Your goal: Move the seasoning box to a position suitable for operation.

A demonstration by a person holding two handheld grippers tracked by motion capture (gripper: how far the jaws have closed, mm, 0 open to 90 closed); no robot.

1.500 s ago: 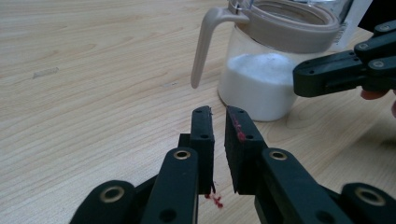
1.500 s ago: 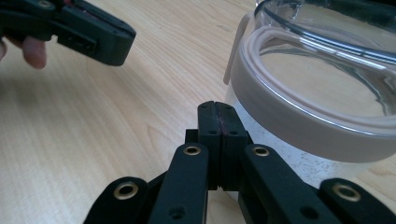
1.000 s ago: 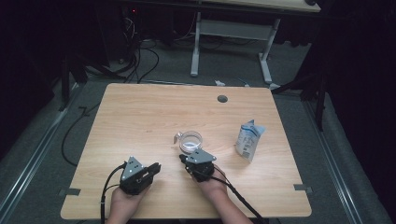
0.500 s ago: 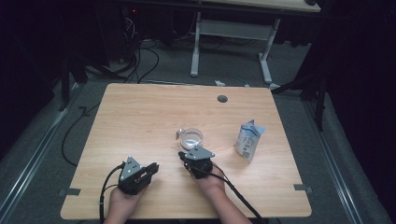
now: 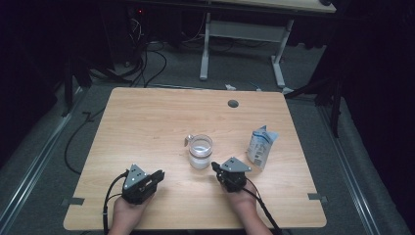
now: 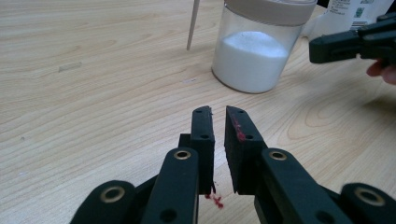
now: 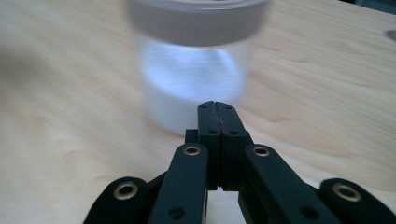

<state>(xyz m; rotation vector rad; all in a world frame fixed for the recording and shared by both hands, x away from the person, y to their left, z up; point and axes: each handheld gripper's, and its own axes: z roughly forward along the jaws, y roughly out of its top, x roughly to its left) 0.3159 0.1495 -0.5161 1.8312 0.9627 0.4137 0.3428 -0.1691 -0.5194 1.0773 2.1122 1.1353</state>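
Clear jar point(image 5: 200, 152) of white powder (likely rigid, slippery): grip mid-wall. Right gripper point(image 7: 218, 109) at its 5 o'clock, pressed together; left gripper point(image 6: 218, 116) slightly parted.

No text can be read anywhere — the white pouch point(image 5: 261, 146), ahead and to the right of the right gripper point(image 5: 216, 168), carries dark print and a small green mark, seen in the left gripper view point(image 6: 357, 10) too — all too small to make out.
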